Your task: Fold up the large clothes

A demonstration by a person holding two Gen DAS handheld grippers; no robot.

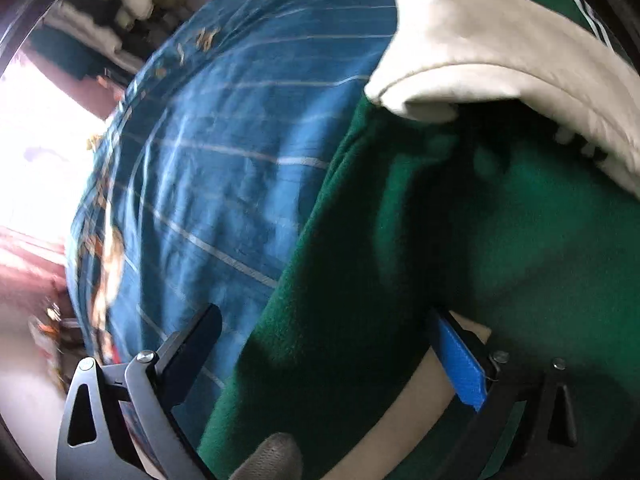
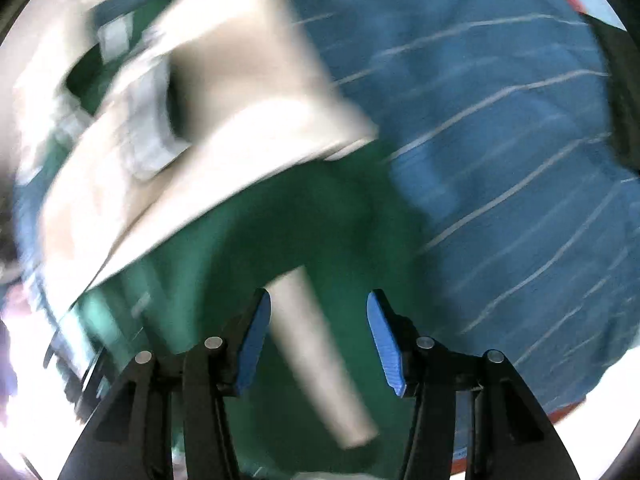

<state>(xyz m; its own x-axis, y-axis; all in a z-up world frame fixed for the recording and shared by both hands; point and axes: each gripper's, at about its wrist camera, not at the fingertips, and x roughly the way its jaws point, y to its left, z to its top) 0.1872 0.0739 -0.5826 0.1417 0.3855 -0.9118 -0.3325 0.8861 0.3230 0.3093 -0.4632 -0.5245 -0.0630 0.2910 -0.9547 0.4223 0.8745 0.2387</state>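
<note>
A large green garment (image 1: pixel 500 248) with cream panels (image 1: pixel 480 52) lies on a blue striped bedsheet (image 1: pixel 224 168). My left gripper (image 1: pixel 328 356) is open wide, its fingers on either side of the garment's green edge, close above it. In the right wrist view the same green garment (image 2: pixel 248 240) with a cream sleeve (image 2: pixel 224 128) fills the left and centre. My right gripper (image 2: pixel 318 336) is open just above the green cloth, with a cream strip (image 2: pixel 320 360) lying between its fingers, not pinched. The view is blurred by motion.
The blue striped sheet (image 2: pixel 500 160) covers the bed to the right. Piled clothes (image 1: pixel 120 4) sit beyond the bed's far edge. A bright window or floor area (image 1: pixel 36 152) lies left of the bed.
</note>
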